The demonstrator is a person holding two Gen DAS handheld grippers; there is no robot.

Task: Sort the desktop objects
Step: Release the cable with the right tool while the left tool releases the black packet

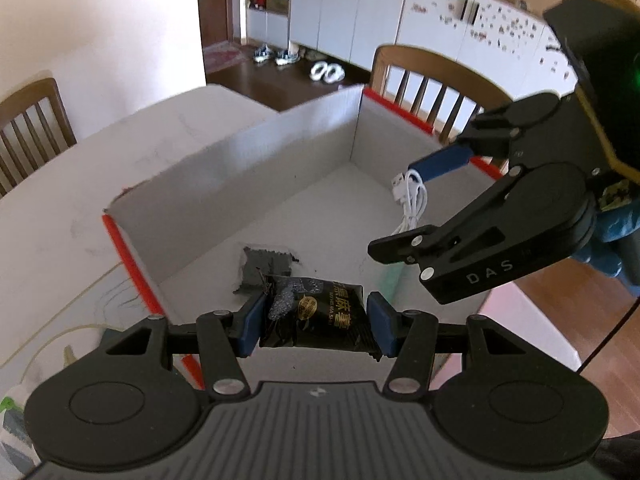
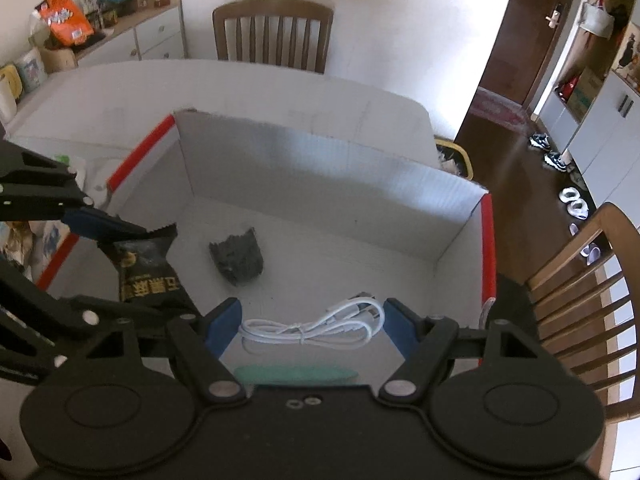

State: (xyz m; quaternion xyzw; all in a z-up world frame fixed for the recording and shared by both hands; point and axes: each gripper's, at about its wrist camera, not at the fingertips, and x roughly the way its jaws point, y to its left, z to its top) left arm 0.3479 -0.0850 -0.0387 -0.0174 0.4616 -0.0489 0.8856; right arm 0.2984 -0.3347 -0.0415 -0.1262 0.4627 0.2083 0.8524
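Observation:
A white cardboard box [image 1: 248, 160] [image 2: 320, 160] with red-taped edges lies open on the table. Over its near side, my left gripper [image 1: 316, 322] [image 2: 148, 268] is shut on a black snack packet [image 1: 324, 316] [image 2: 150, 280] with gold print. To the right, above the box floor, my right gripper [image 2: 310, 328] [image 1: 400, 208] is shut on a bundled white USB cable [image 2: 308, 330] [image 1: 410, 200] stretched between its blue pads. A crumpled dark grey wrapper [image 1: 264, 268] [image 2: 238, 260] lies on the box floor. A pale green item [image 2: 296, 374] shows blurred under the right gripper.
The white table [image 1: 60, 216] carries pencil marks, plus small white and green items [image 2: 92, 176] left of the box. Wooden chairs [image 2: 272, 32] [image 2: 580, 300] stand at the far and right sides. A bin [image 2: 456, 160] sits beyond the far right corner.

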